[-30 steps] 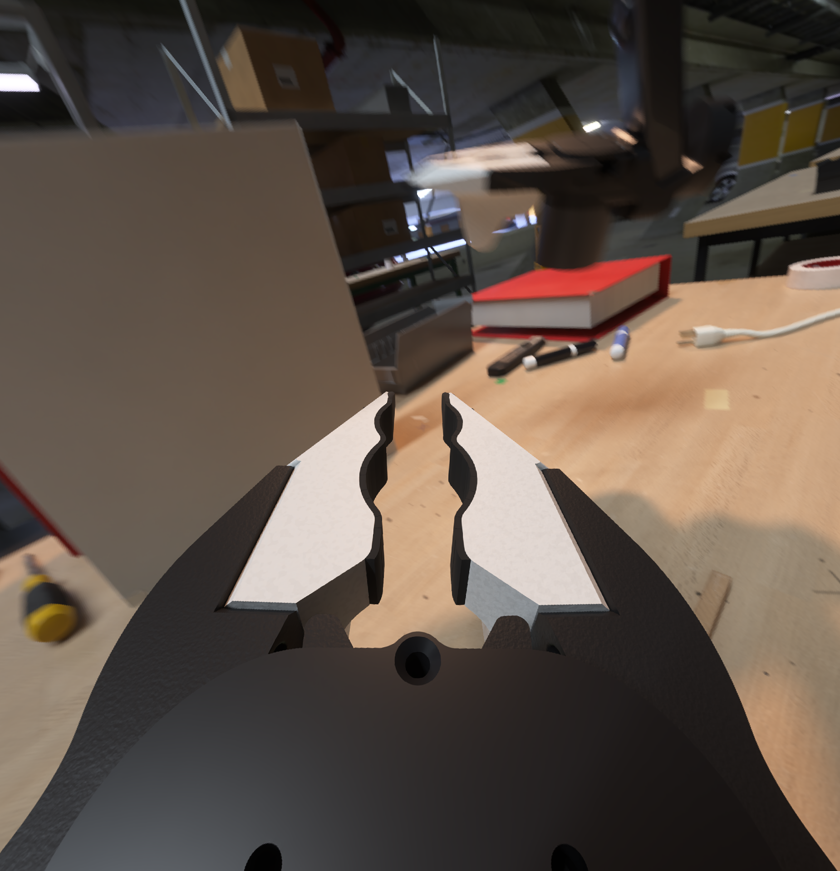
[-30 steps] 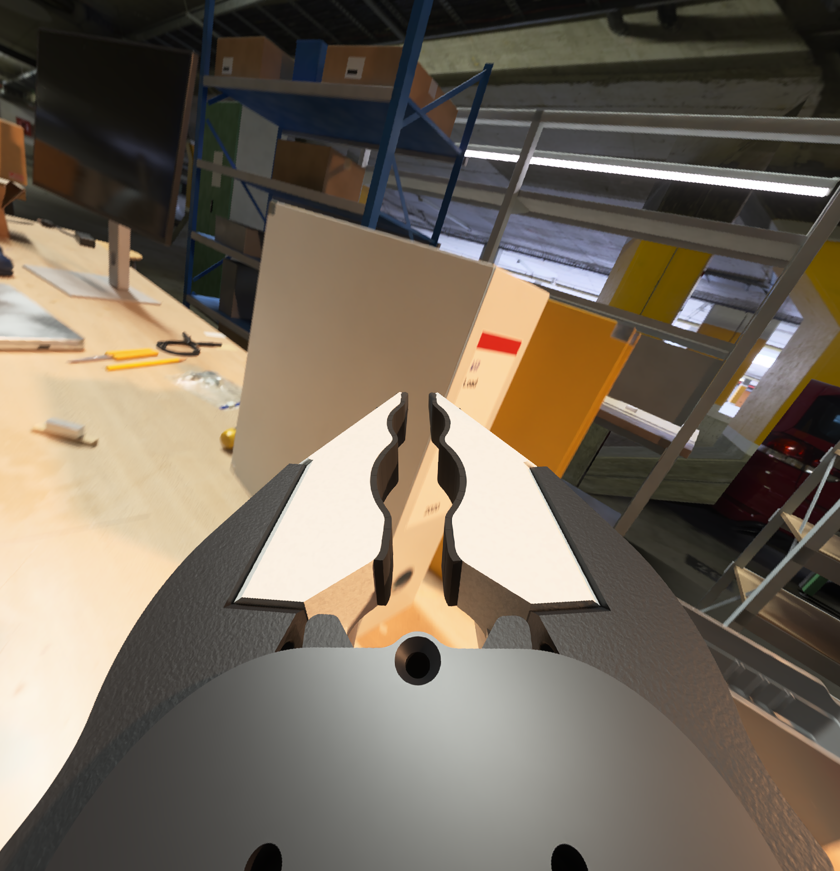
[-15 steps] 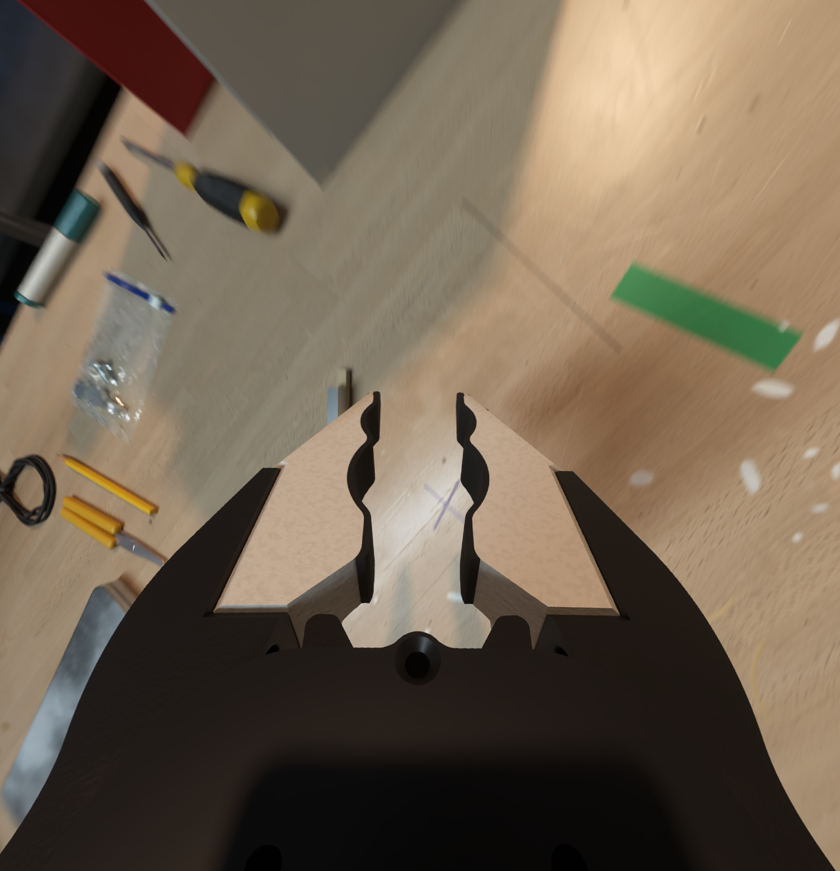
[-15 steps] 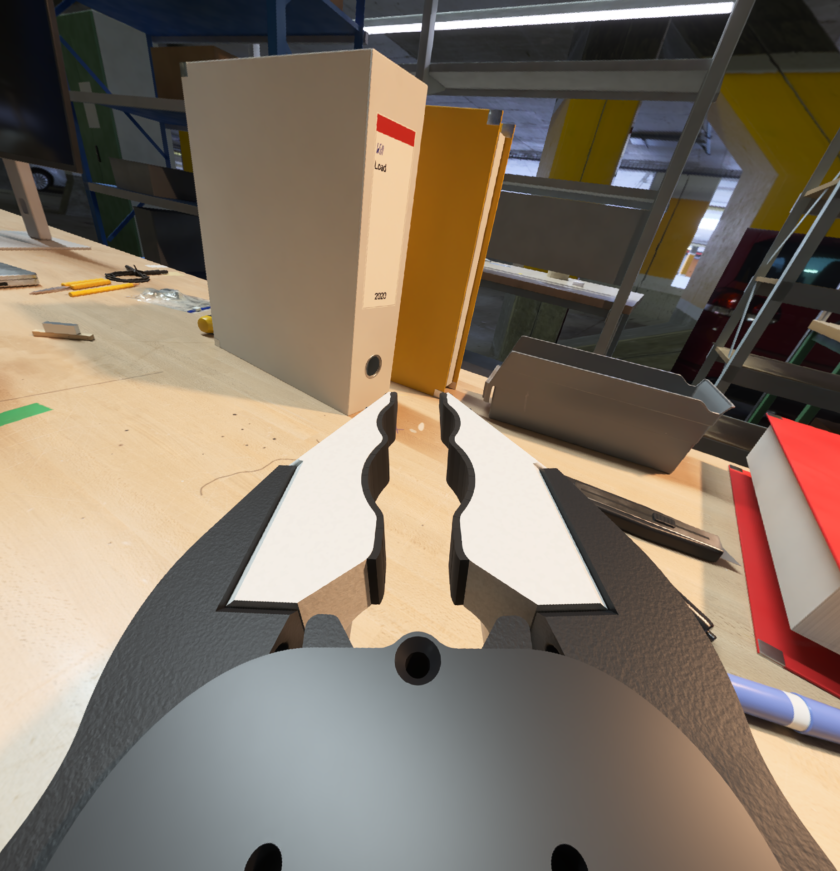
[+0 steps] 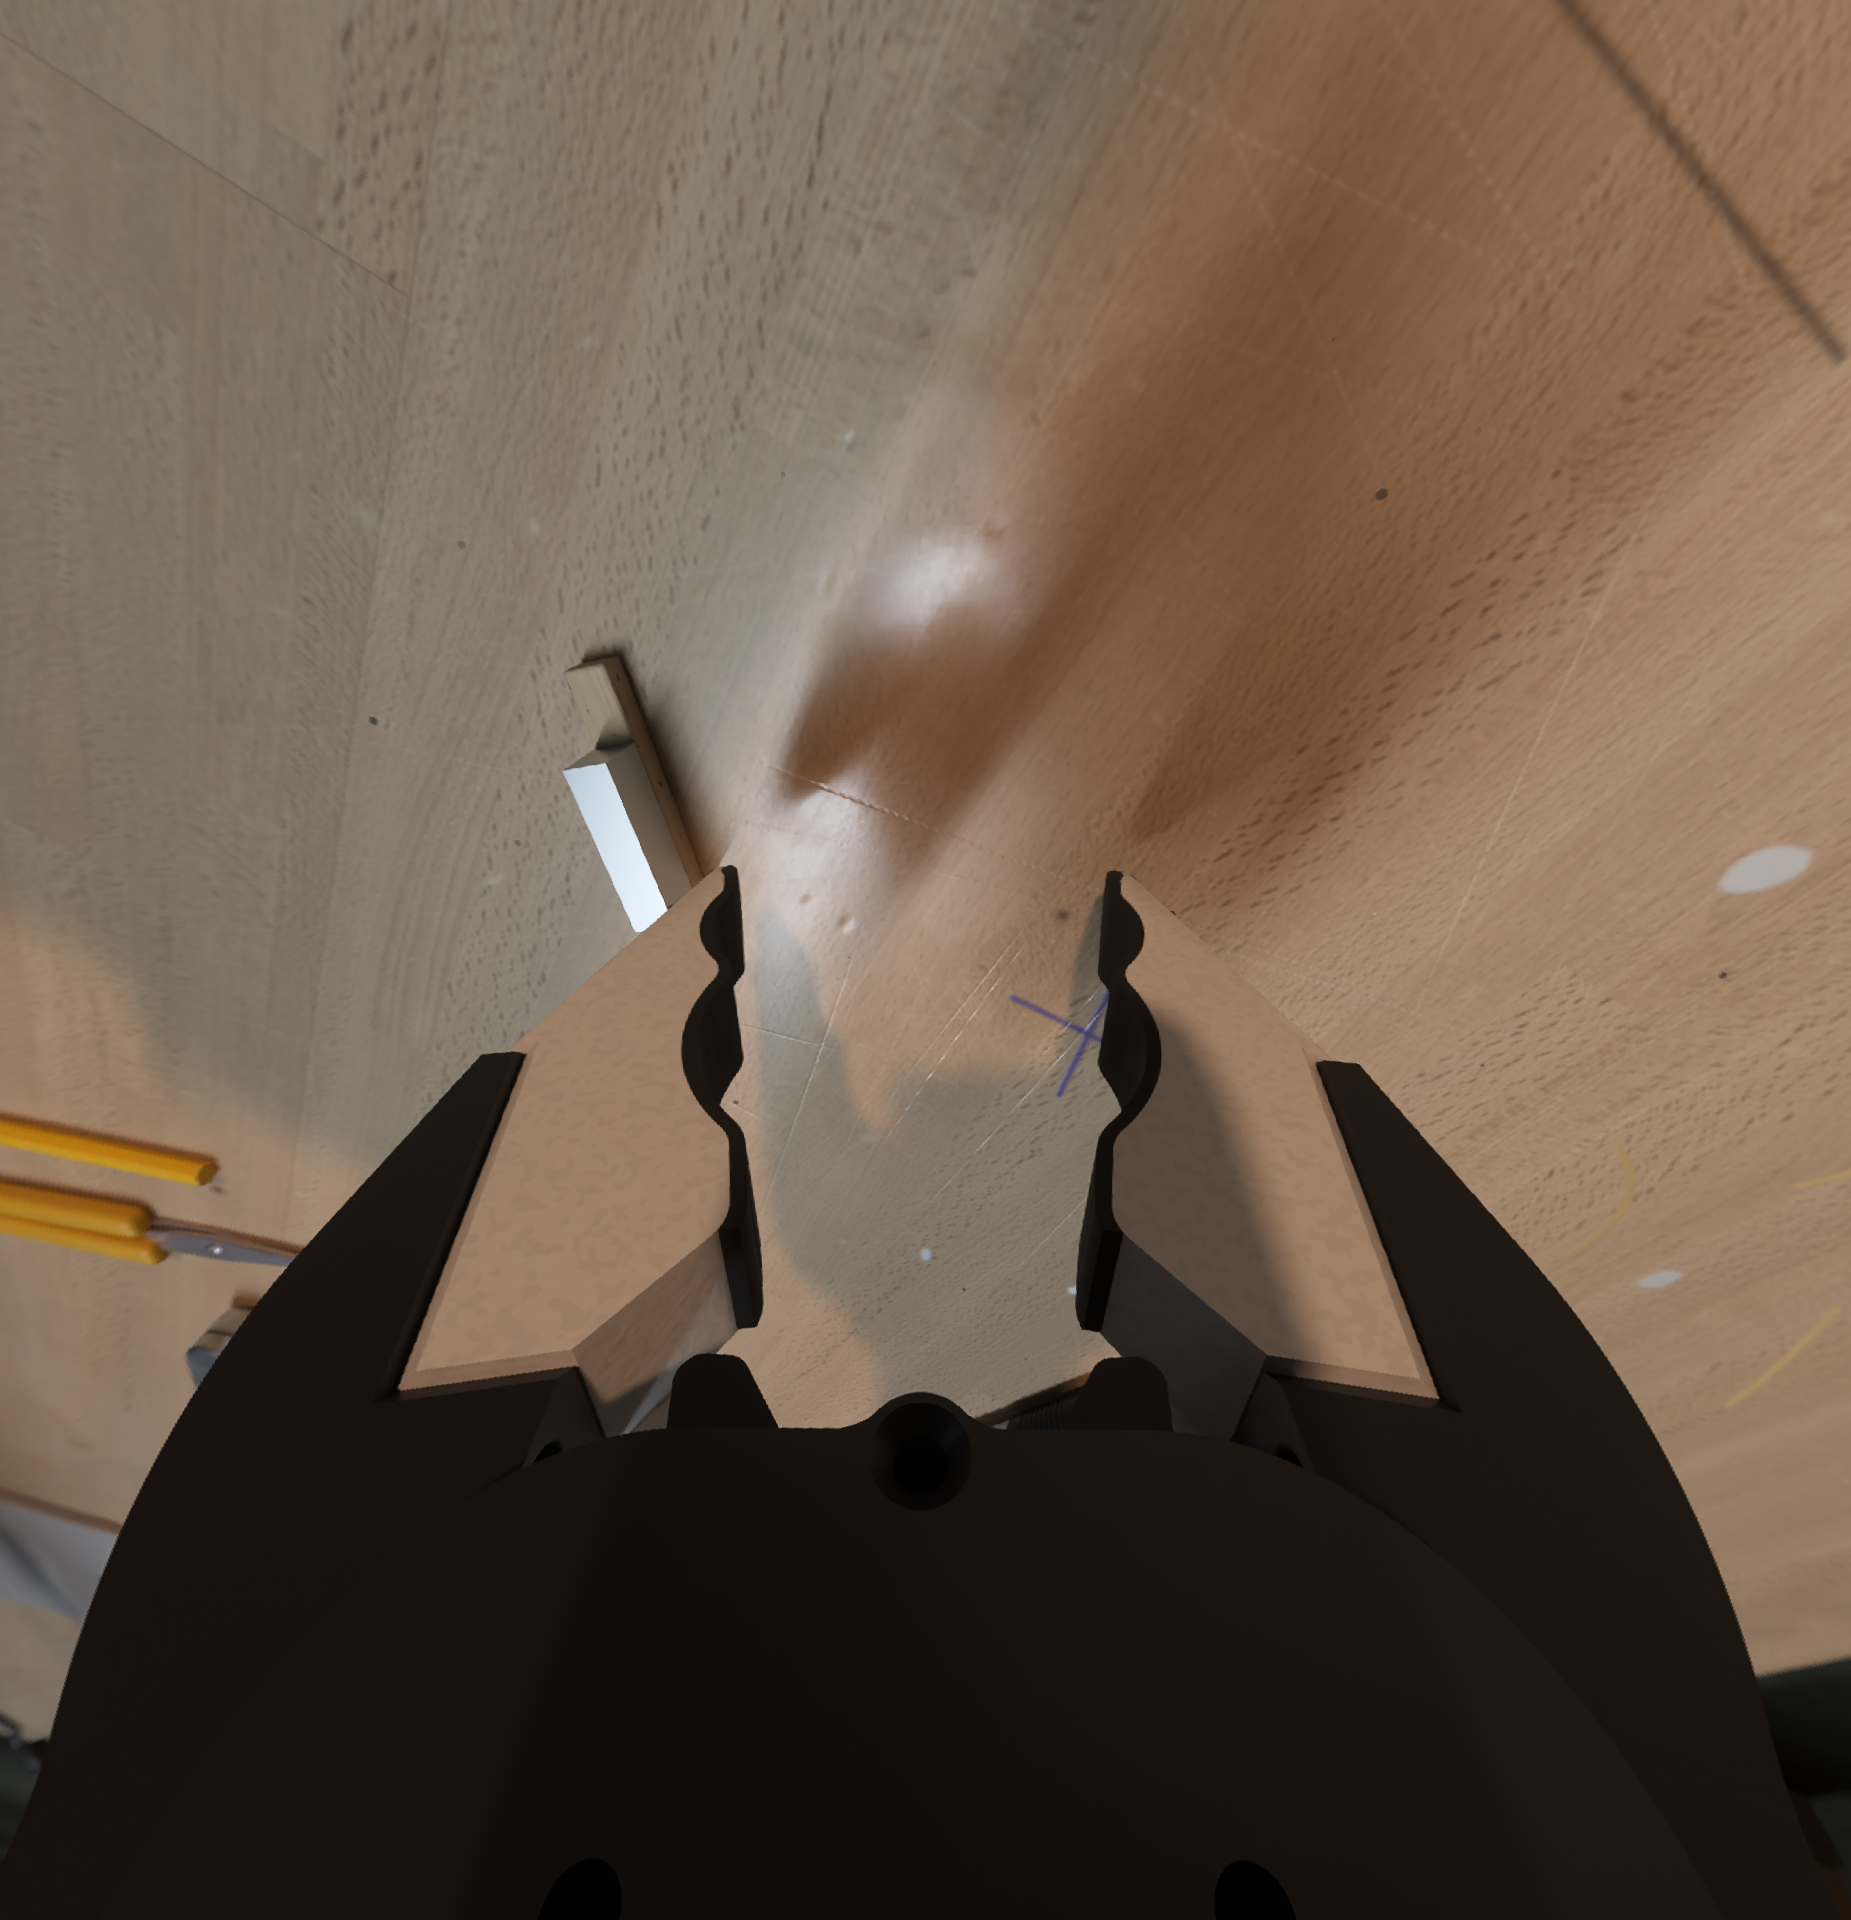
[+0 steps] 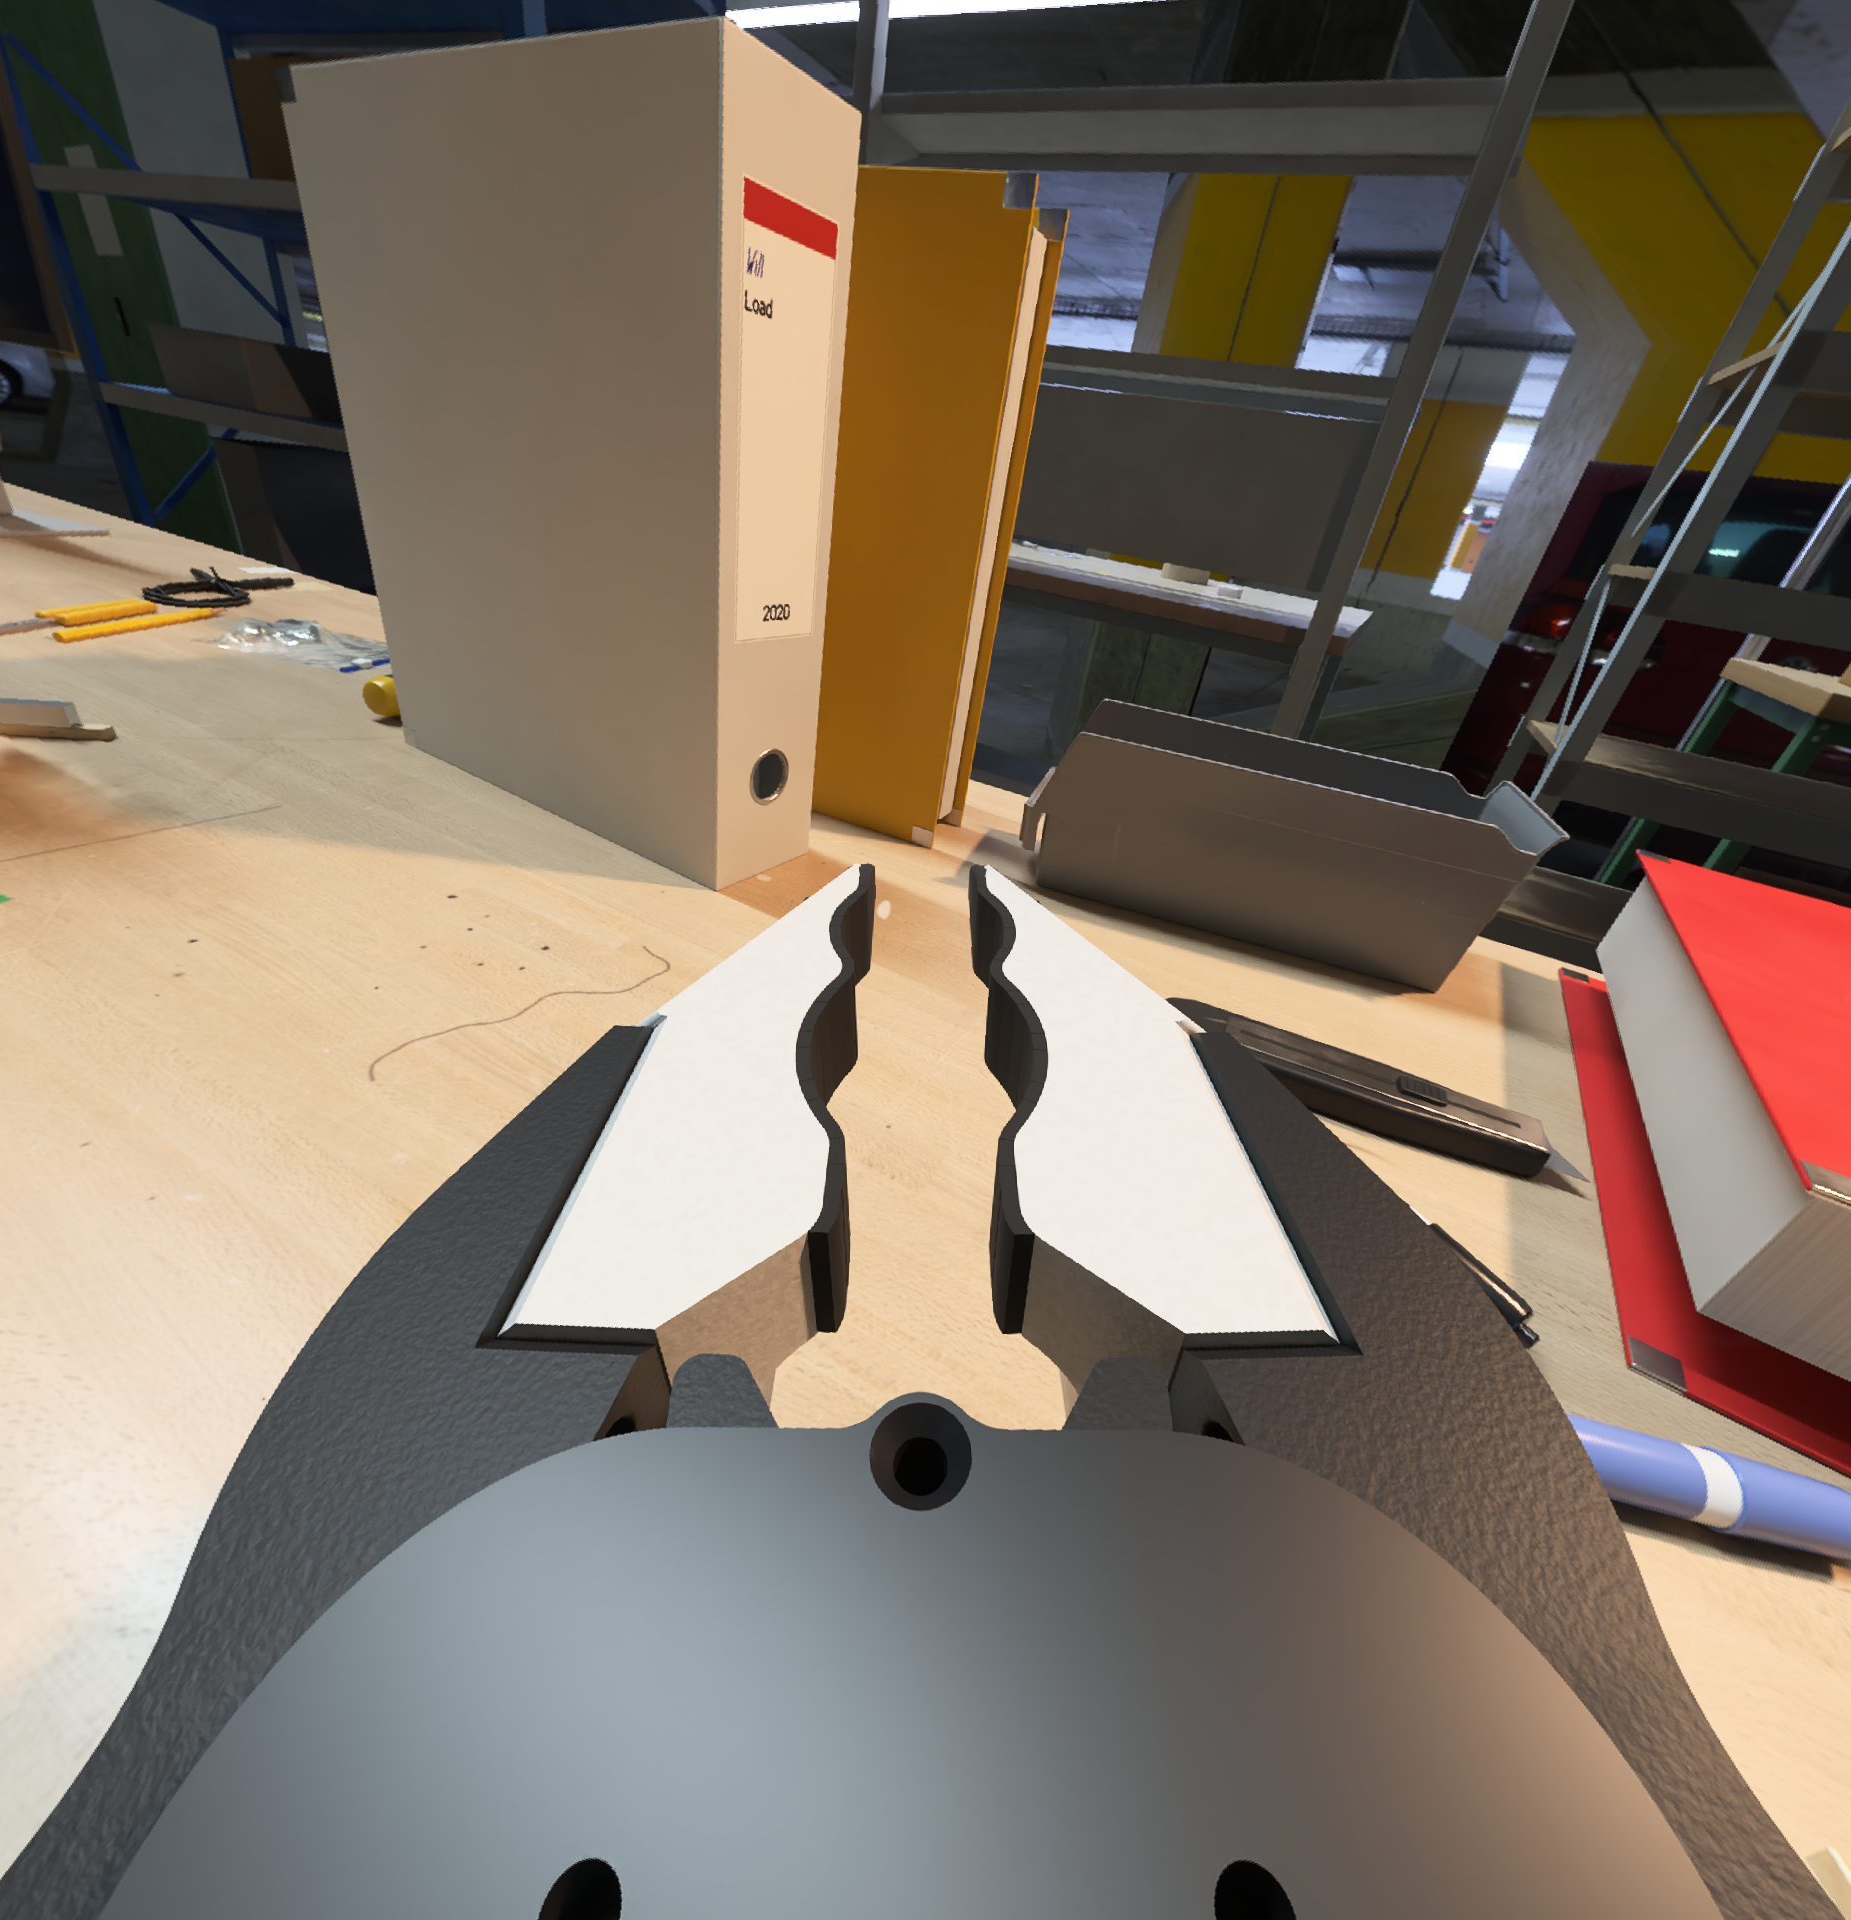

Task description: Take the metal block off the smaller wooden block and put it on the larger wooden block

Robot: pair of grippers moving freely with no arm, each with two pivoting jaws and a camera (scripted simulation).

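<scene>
Fingers spread beside pale metal block on wood strip.

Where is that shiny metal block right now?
In the left wrist view the metal block lies on a thin wooden block, just beyond the left claw's left fingertip. The right wrist view shows it far left on the table.

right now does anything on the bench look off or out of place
Nothing looks damaged or spilled. The metal block sits flat on a thin wooden block, just left of the open left gripper, whose jaws are empty. The right gripper is open over bare table. A utility knife lies loose nearby.
</scene>
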